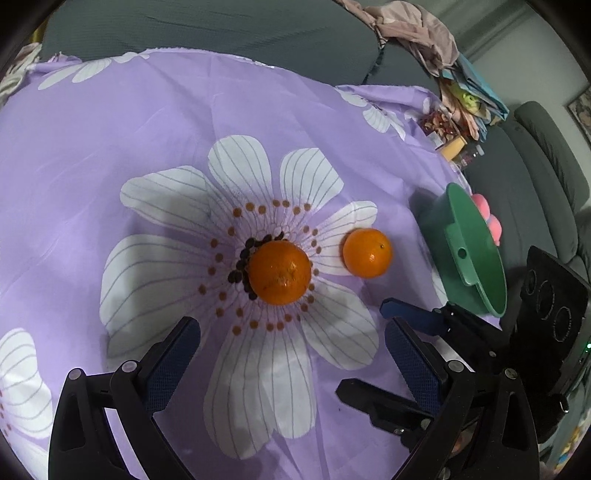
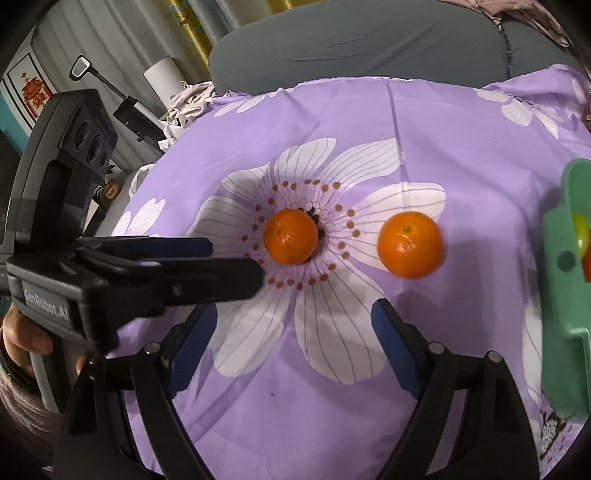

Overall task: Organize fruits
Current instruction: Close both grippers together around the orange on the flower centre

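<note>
— Left wrist view first: what do you have in front of you?

— My left tongs (image 1: 291, 350) hang over the surface, which is covered by a purple cloth (image 1: 110, 155) printed with big white flowers. They are spread wide with nothing between them. Just ahead of them an orange (image 1: 279, 272) sits on the dotted centre of one flower (image 1: 236, 206). A second, smaller-looking orange (image 1: 367, 252) lies to its right, on a petal tip, near the first but not touching it.

— And the container?

— A green plastic bowl (image 1: 476, 254) with a tab handle stands at the right edge of the surface. Pink round things (image 1: 487, 218) show over its rim; I cannot tell what they are.

— What does the right wrist view give you?

— My right tongs (image 2: 295, 332) are also released and empty, their blue pads (image 2: 395, 347) wide apart. Both oranges lie beyond them on the cloth, neither between the pads. My left tongs reach in from the left side, tips near the orange on the flower centre but apart from it. My hand (image 2: 22, 336) grips their handle at the lower left.

— Anything behind?

— A grey sofa (image 2: 351, 40) runs along the far edge of the surface, with crumpled clothing (image 1: 417, 33) heaped on it.
</note>
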The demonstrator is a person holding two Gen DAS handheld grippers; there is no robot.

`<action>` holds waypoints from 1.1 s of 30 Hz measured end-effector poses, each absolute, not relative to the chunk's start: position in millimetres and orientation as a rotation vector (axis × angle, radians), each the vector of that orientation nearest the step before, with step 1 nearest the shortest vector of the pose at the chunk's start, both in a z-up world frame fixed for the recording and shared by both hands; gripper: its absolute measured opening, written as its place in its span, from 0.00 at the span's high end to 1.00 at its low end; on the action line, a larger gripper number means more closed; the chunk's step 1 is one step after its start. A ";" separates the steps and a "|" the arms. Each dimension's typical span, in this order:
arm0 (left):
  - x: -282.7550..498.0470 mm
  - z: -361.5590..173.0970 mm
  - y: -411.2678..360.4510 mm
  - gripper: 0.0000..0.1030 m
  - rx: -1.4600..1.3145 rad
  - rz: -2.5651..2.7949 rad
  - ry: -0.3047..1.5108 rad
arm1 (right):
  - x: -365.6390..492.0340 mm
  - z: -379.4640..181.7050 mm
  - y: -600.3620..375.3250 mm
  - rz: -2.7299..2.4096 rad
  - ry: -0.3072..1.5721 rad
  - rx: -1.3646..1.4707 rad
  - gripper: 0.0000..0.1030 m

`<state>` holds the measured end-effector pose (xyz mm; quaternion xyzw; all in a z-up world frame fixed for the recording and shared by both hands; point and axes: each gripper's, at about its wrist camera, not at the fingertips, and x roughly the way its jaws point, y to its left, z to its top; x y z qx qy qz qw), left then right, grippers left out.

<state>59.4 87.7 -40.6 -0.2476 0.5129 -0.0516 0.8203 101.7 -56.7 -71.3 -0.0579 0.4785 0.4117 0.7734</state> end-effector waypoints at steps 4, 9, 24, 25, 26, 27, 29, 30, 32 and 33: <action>68.1 -43.4 88.5 0.03 -0.518 -0.105 1.100 | 110.8 -77.5 -50.5 0.915 1.056 -0.091 0.16; 77.7 -48.9 93.1 0.03 -0.552 -0.088 1.101 | 122.3 -85.8 -40.5 0.926 1.076 -0.046 0.18; 84.7 -56.1 100.0 0.20 -0.562 -0.079 1.089 | 142.2 -100.2 -19.4 0.956 1.110 0.009 0.48; 85.0 -56.1 99.9 0.22 -0.555 -0.075 1.086 | 142.6 -101.5 -18.3 0.956 1.107 0.006 0.49; 85.6 -56.1 99.4 0.28 -0.550 -0.071 1.086 | 142.8 -101.6 -17.8 0.956 1.101 0.003 0.53; 86.2 -56.6 99.4 0.29 -0.541 -0.063 1.087 | 143.5 -101.9 -17.6 0.954 1.099 0.003 0.56; 86.0 -56.6 101.1 0.30 -0.540 -0.059 1.079 | 146.4 -103.3 -16.2 0.952 1.101 0.013 0.59; 85.9 -56.3 102.6 0.33 -0.545 -0.057 1.074 | 148.4 -104.3 -17.1 0.954 1.104 0.029 0.59; 85.4 -56.9 105.3 0.40 -0.542 -0.043 1.074 | 148.8 -104.5 -17.0 0.955 1.105 0.032 0.59; 84.4 -57.2 106.8 0.44 -0.541 -0.040 1.072 | 148.1 -104.1 -16.0 0.957 1.102 0.024 0.59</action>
